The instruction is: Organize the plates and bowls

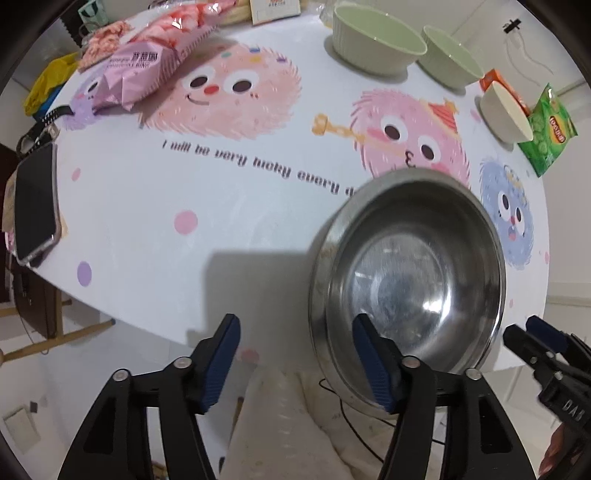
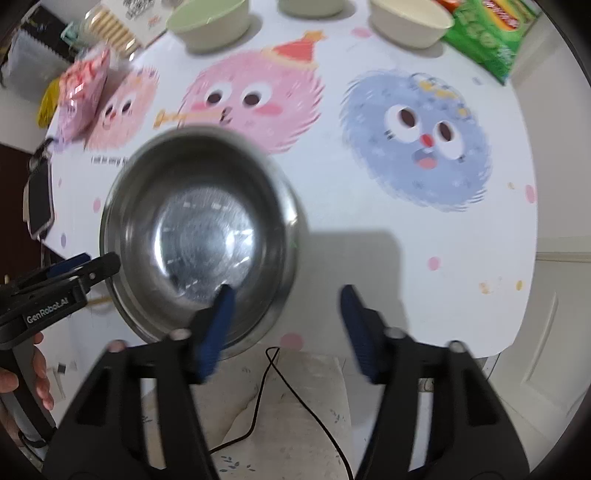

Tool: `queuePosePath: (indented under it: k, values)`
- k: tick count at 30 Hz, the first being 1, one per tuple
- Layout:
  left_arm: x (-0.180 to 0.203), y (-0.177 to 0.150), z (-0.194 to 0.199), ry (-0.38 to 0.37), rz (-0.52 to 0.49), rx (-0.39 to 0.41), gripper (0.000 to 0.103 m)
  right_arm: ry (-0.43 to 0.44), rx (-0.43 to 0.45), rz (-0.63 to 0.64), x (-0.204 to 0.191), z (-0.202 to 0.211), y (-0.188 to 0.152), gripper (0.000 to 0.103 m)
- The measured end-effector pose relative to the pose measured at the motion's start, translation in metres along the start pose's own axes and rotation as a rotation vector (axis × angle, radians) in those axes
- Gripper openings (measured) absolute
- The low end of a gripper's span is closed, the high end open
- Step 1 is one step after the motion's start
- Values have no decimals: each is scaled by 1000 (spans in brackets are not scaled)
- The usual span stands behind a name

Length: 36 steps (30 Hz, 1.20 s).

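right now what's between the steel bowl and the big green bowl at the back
Nothing solid: in the left wrist view, only bare printed tablecloth with the pink monster drawing lies between the steel bowl and the big green bowl.

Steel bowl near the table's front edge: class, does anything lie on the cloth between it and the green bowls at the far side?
Nothing visible does. Between the steel bowl and the two green bowls there is only bare printed tablecloth; the snack bags and phone sit off to the sides.

Right wrist view motion-blurred. Steel bowl (image 2: 201, 240) rim partly behind finger (image 2: 216, 328). Green packet (image 2: 487, 40) and far bowls (image 2: 207, 22) cropped by frame top.
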<state>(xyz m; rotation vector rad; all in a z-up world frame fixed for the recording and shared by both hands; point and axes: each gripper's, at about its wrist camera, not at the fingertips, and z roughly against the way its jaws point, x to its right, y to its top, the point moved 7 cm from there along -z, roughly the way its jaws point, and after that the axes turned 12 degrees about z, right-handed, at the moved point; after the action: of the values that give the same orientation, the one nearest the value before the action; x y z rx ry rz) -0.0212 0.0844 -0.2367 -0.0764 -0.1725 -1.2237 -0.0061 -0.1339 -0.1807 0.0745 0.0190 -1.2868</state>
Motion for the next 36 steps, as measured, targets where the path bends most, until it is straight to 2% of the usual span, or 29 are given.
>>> queuePosePath:
  k: [5, 8, 12, 13, 15, 16, 18, 19, 20, 21, 26, 29, 36]
  values:
    - [0, 9, -8, -31, 23, -17, 78, 38, 14, -68, 18, -5, 3, 67]
    - [-1, 11, -22, -28, 43, -36, 78, 88, 10, -112, 21, -17, 6, 67]
    - [3, 14, -41, -34, 36, -65, 77, 130, 9, -106, 14, -32, 10, 66]
    - [4, 15, -44, -31, 32, -69, 75, 143, 4, -100, 10, -37, 11, 66]
    - [7, 14, -49, -47, 28, -96, 60, 141, -9, -95, 8, -43, 11, 65]
    - [9, 14, -51, -57, 27, -105, 46, 143, -14, -98, 7, -46, 12, 63]
    - [13, 16, -50, -67, 11, -102, 34, 162, -24, -99, 7, -50, 11, 42]
    - [17, 17, -50, -84, -4, -107, 25, 169, -32, -95, 5, -53, 11, 36]
    - [19, 17, -49, -84, -12, -108, 19, 172, -40, -86, 5, -55, 11, 23]
    - [23, 17, -48, -79, -30, -103, 18, 167, -43, -80, 5, -57, 11, 18]
    - [28, 22, -40, -102, -51, -92, 16, 162, -41, -76, 8, -59, 10, 17]
    - [30, 31, -27, -106, -74, -53, 16, 156, -22, -77, 10, -53, 14, 17]
    - [25, 75, -15, -111, -97, -2, 16, 119, 52, -46, 8, -35, 55, 17]
